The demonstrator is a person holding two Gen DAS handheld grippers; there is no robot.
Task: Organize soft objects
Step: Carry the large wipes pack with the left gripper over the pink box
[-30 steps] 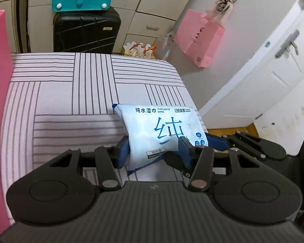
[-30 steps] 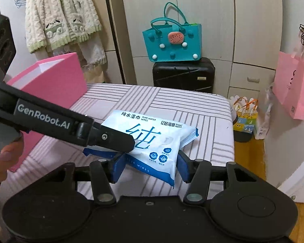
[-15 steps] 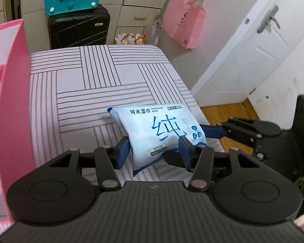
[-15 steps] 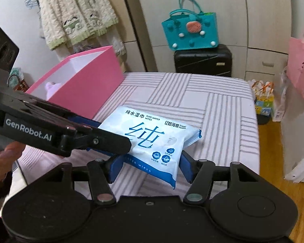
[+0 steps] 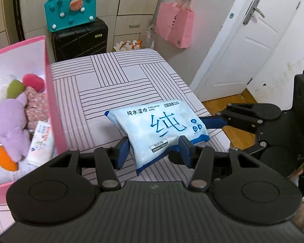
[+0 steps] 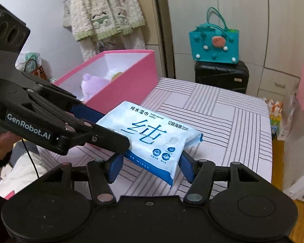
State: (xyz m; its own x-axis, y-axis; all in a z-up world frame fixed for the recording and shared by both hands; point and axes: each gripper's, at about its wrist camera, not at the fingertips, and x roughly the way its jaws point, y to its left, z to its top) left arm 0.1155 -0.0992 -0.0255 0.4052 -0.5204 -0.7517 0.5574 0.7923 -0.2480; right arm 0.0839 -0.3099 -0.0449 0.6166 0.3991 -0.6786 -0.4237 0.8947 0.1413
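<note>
Pink box [image 5: 50,93] holding purple plush [image 5: 10,119], fabric and small packs, wipes pack [image 5: 160,129] above striped table [image 5: 115,77], clamped by left gripper [image 5: 154,149] and right gripper [image 6: 150,168], box interior newly in view

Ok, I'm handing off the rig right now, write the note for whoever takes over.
Left claw: shut on the wipes pack, at its near short end.
Right claw: shut on the same pack from the other end.
The pack hangs above the striped table, right of the pink box.
Done: purple plush and other soft things lie in the box.
Left: carry the pack over the box wall and release it inside.
</note>
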